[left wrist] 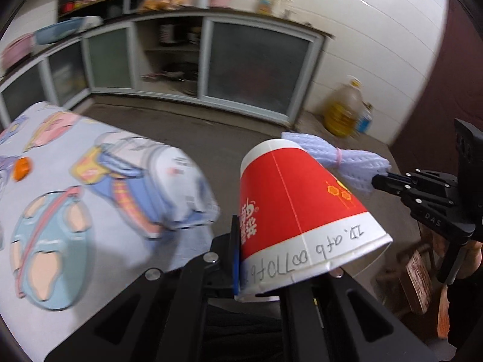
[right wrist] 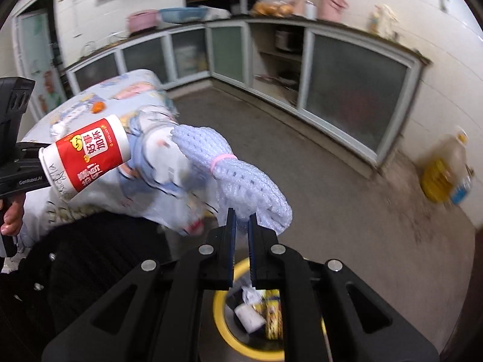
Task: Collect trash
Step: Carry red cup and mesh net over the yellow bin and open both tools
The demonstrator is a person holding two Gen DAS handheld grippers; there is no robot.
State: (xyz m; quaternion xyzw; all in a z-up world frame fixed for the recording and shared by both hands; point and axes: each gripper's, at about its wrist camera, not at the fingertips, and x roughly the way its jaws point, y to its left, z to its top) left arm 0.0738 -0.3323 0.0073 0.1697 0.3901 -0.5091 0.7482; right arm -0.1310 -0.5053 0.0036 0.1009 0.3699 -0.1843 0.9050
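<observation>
My left gripper (left wrist: 271, 259) is shut on the rim of a red and white paper cup (left wrist: 295, 205) with handwriting on its white band; it holds the cup tilted in the air beside the table. The cup also shows in the right wrist view (right wrist: 90, 157). My right gripper (right wrist: 241, 220) is shut on a pale blue foam net (right wrist: 238, 178) tied with a pink band, held above a yellow-rimmed trash bin (right wrist: 220, 316) that holds wrappers. In the left wrist view the net (left wrist: 347, 160) sticks out behind the cup, with the right gripper (left wrist: 377, 181) at its end.
A table with a cartoon-print cloth (left wrist: 60, 181) stands at the left, with a small orange cap (left wrist: 21, 167) on it. Kitchen cabinets (left wrist: 256, 66) line the far wall. A yellow oil jug (right wrist: 443, 169) stands on the grey floor (right wrist: 332, 196) by the wall.
</observation>
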